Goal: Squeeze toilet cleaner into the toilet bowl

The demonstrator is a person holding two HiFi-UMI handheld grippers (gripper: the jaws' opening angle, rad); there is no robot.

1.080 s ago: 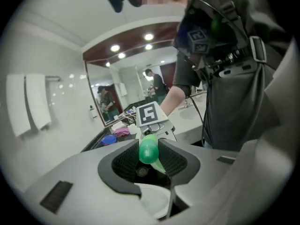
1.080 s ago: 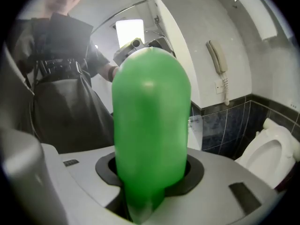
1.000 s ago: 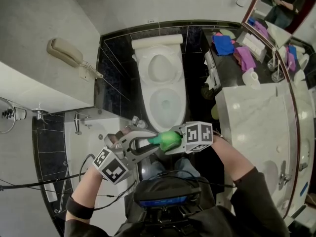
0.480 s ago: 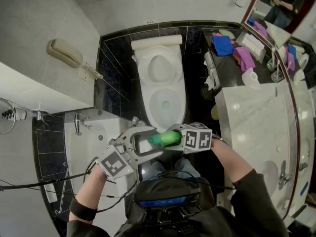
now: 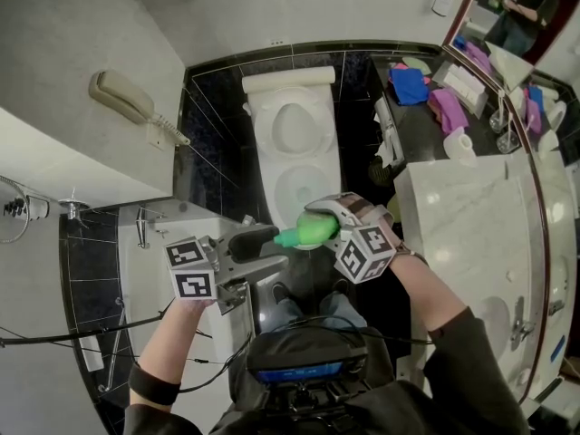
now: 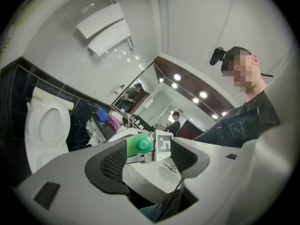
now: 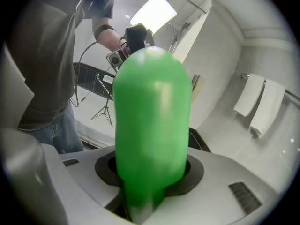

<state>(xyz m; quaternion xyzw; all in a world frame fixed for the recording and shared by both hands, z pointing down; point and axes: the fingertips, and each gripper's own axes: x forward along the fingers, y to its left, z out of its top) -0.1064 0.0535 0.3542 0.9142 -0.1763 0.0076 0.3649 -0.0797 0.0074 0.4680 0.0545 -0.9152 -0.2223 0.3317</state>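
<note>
A green toilet cleaner bottle lies level over the front rim of the white toilet, its narrow end pointing left. My right gripper is shut on the bottle's body, which fills the right gripper view. My left gripper sits just left of the narrow end. Its jaws have just been opening and now stand wide apart with nothing pressed between them. Beyond them, the bottle's green tip shows. The open bowl lies just past the bottle.
A marble vanity counter with a sink stands at the right. Cloths and a dark shelf lie beside the toilet. A wall phone hangs at the left. A bathtub edge is at lower left, and cables trail near my knees.
The left gripper let go of the bottle's narrow end, opened wide, rolled and drew back to the left. The right gripper rolled and carried the bottle up toward the toilet bowl.
</note>
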